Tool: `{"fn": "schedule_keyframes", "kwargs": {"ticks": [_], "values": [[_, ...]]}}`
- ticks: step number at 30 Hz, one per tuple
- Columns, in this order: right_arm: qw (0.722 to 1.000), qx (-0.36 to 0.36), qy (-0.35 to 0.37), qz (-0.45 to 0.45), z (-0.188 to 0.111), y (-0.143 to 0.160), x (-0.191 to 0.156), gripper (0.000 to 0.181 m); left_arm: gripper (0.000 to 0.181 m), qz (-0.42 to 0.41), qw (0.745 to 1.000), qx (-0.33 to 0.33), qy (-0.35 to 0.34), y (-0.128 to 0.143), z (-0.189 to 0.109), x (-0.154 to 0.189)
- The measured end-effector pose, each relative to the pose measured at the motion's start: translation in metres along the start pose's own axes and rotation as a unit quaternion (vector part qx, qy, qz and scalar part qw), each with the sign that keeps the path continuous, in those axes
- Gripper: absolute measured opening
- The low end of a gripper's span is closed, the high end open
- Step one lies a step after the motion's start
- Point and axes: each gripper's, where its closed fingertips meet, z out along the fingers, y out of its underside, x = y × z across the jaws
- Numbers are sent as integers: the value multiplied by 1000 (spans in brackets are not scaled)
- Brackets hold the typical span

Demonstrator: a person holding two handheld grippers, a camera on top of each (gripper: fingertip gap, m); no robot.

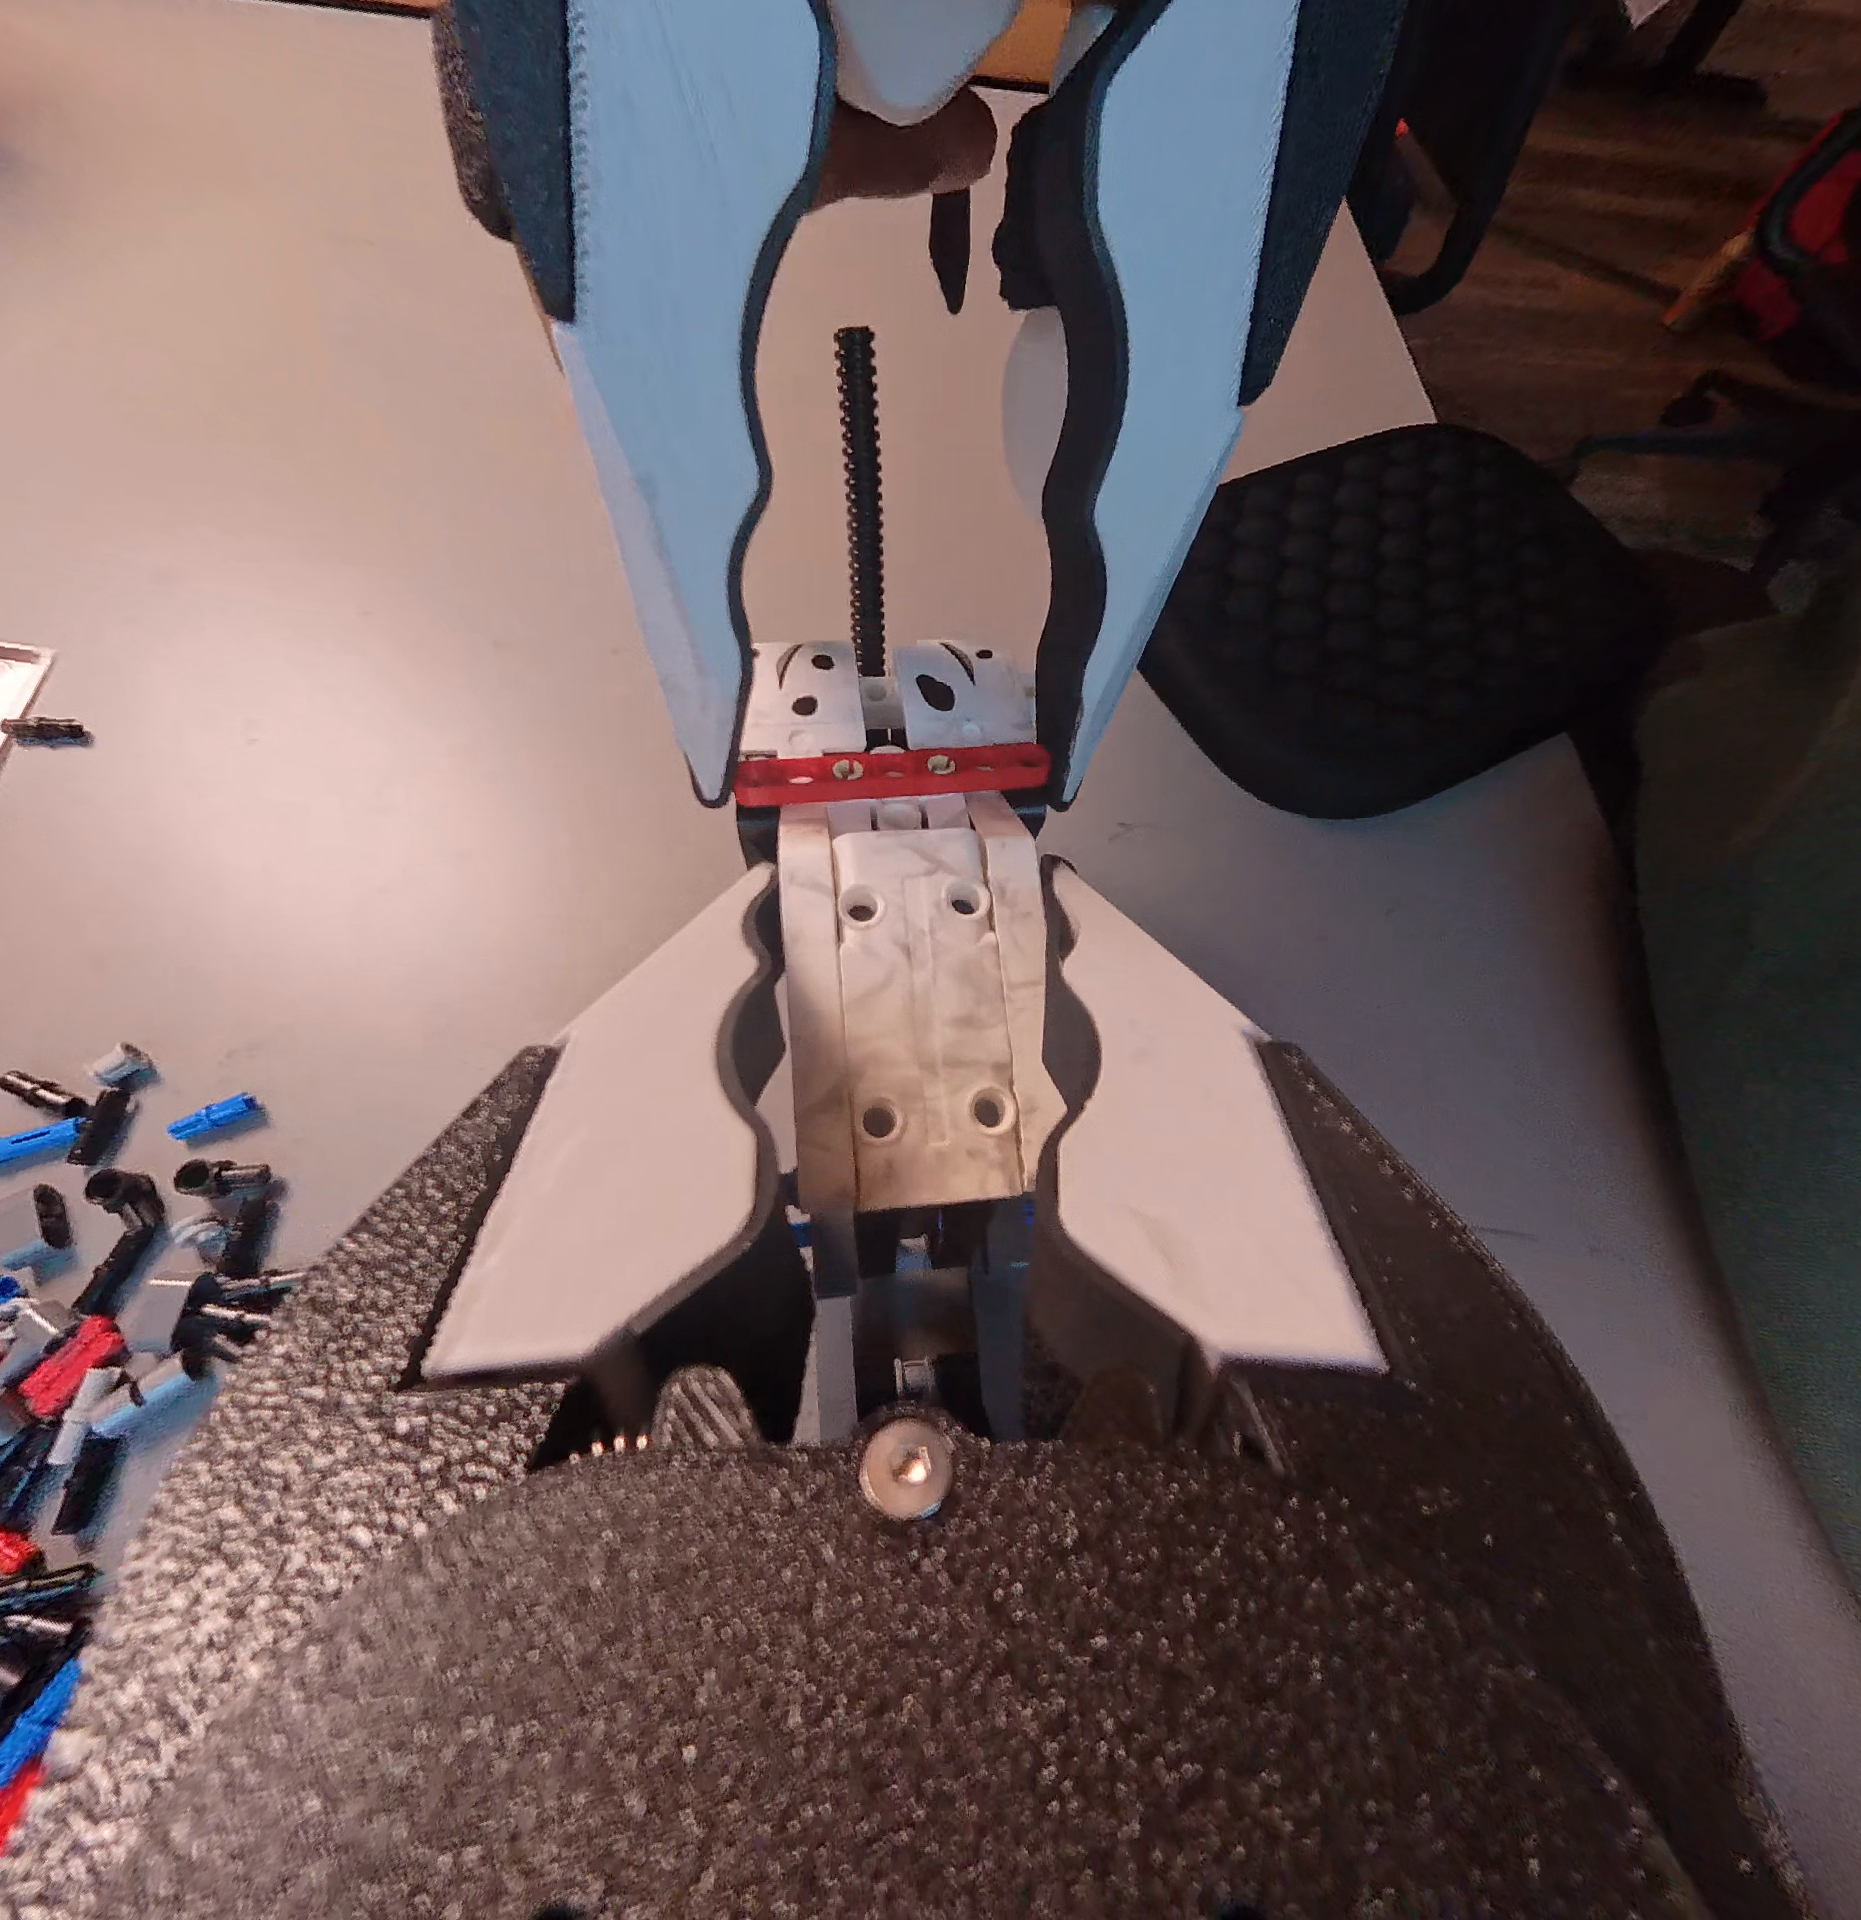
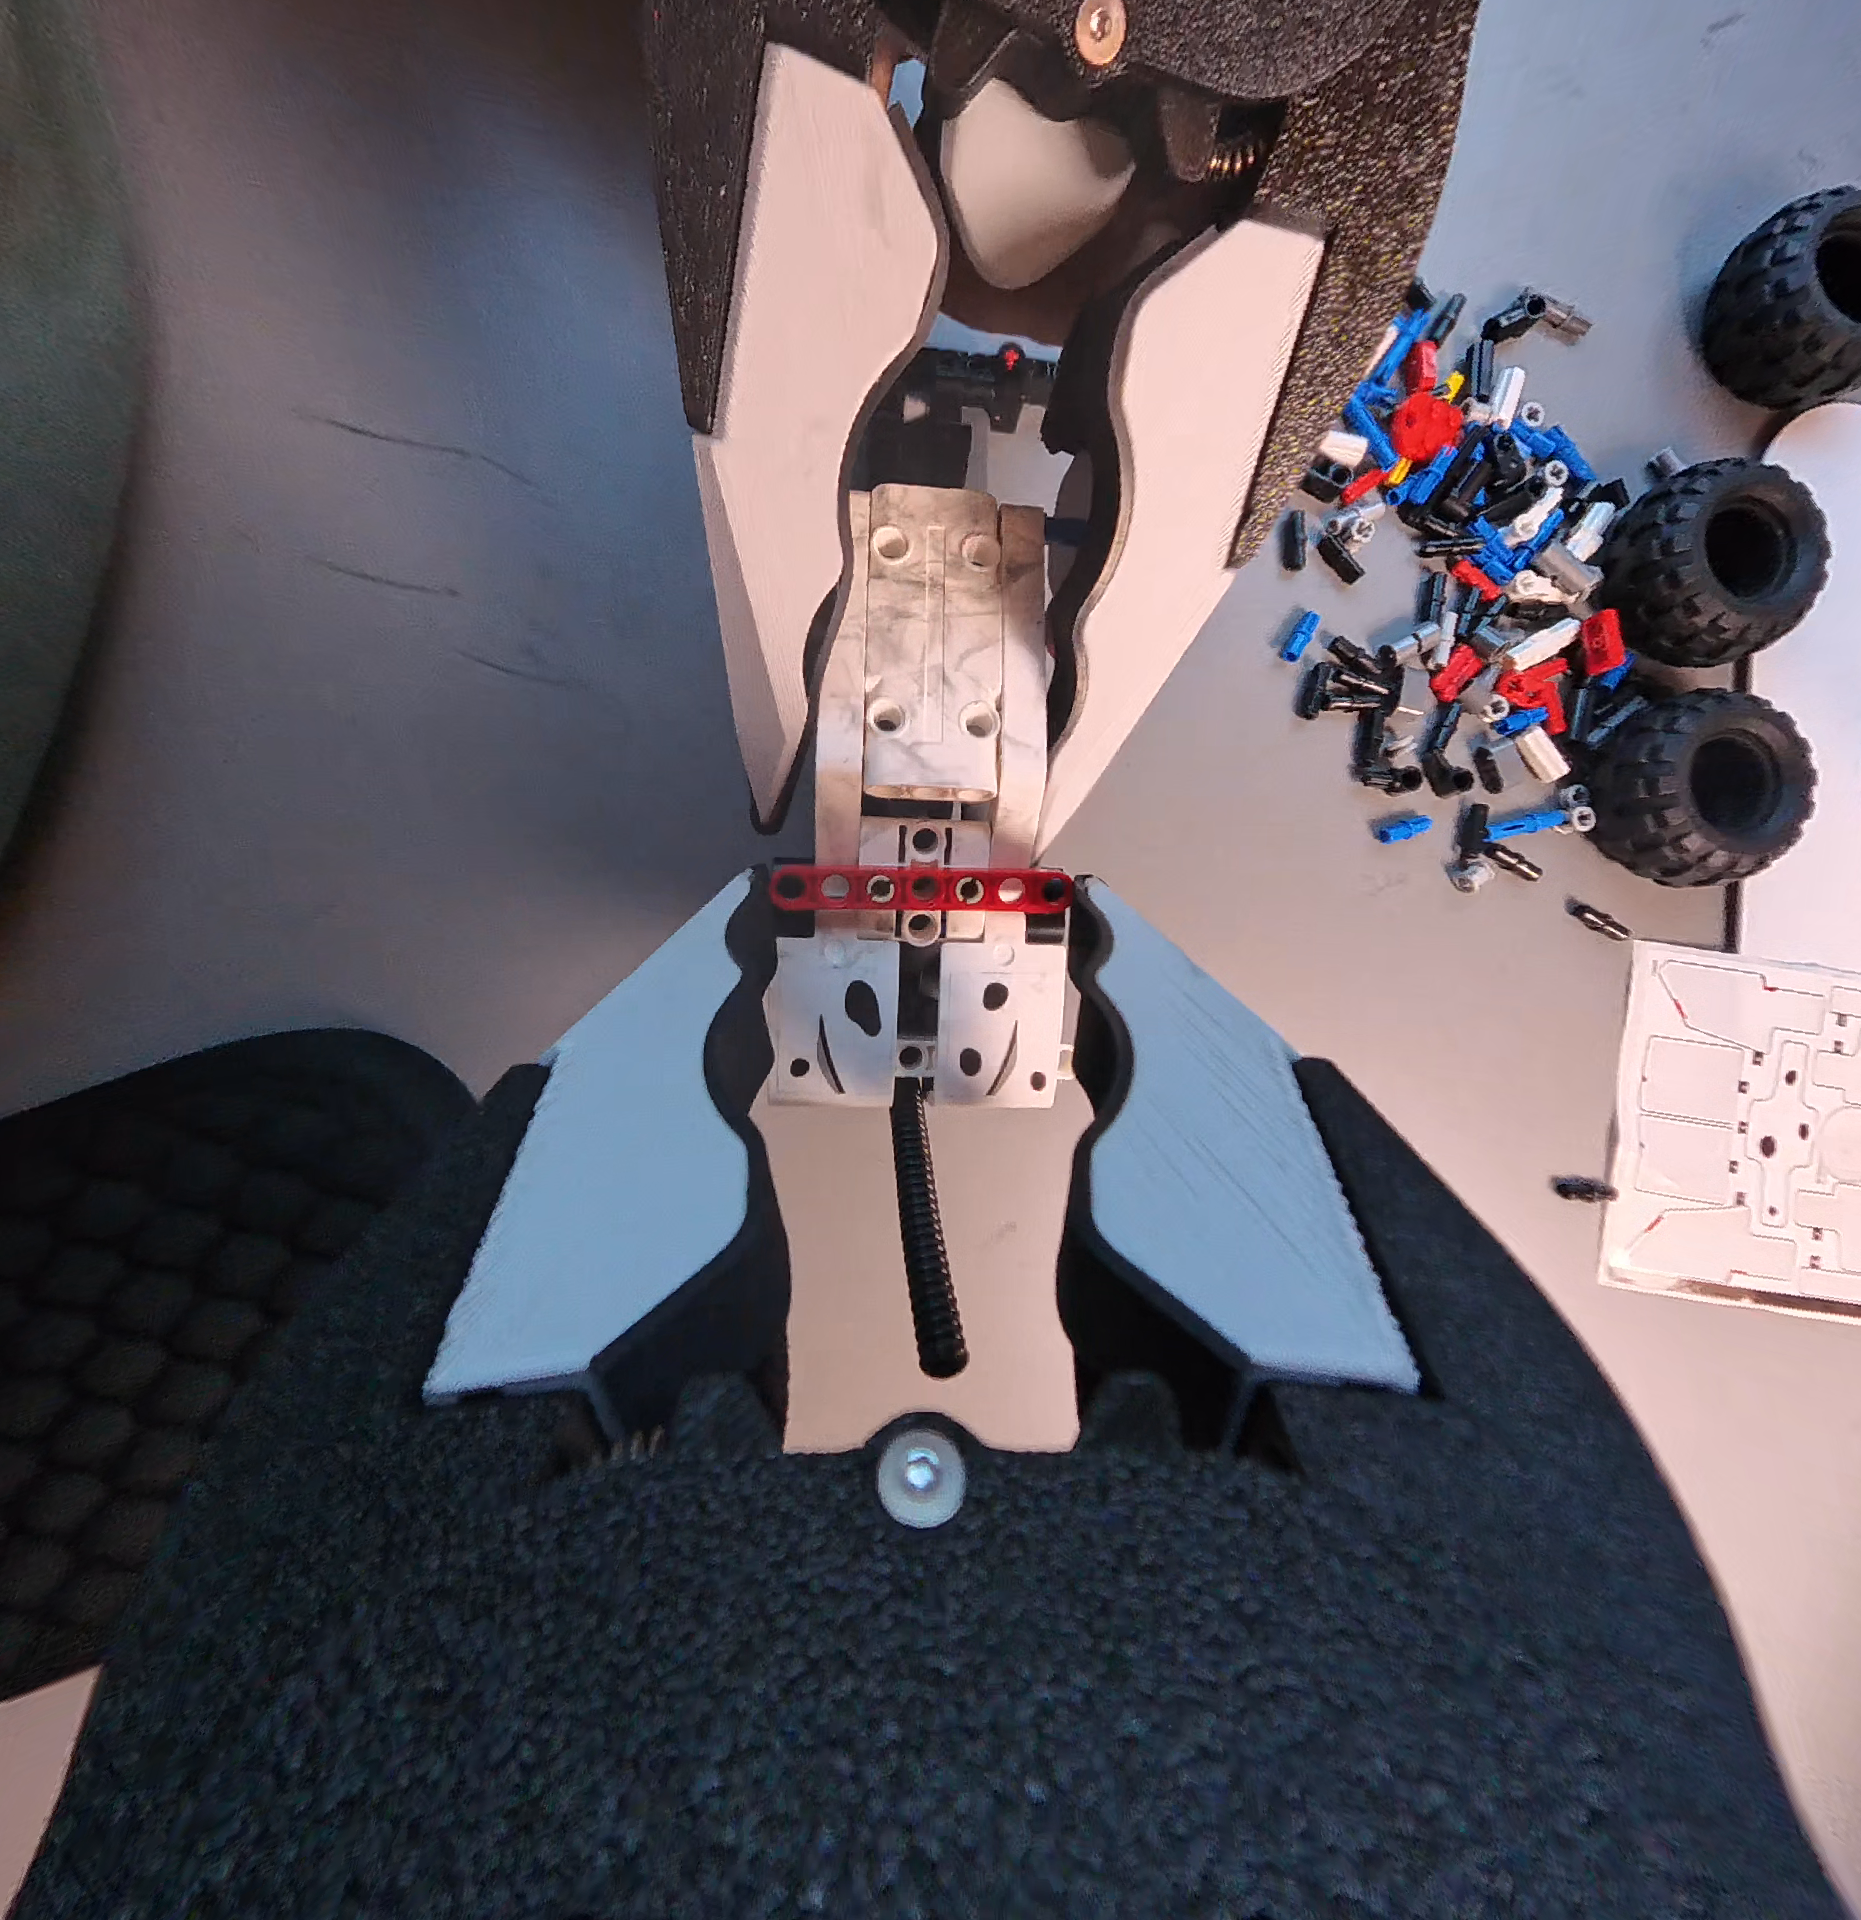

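In my left wrist view, a heap of small blue, black and red connector pins point(image 1: 84, 1278) lies at the lower left on the grey table point(image 1: 334, 520). At centre my left gripper point(image 1: 910, 883) clamps the long white marbled body of a toy-brick model point(image 1: 921, 1049). Above it my right gripper point(image 1: 890, 795) comes down from the top edge, closed on the model's spotted white end, where a red holed beam point(image 1: 890, 777) crosses between its fingertips. A black ribbed hose point(image 1: 861, 499) sticks up from that end. A black mesh chair seat point(image 1: 1404, 623) fills the right.

In my right wrist view, the model sits at centre, three black knobbly tyres point(image 2: 1726, 561) at the upper right, a white parts sheet point(image 2: 1757, 1132) below them.
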Motion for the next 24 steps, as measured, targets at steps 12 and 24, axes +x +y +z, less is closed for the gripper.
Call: {"fn": "schedule_keyframes", "kwargs": {"ticks": [12,24], "values": [[999,36,-15,17,-9,1,-11,54,46,-14,999,-30,20,4,7,12],[992,106,-34,56,-19,-6,-16,53,46,-33,998,-21,45,-3,2,21]]}}
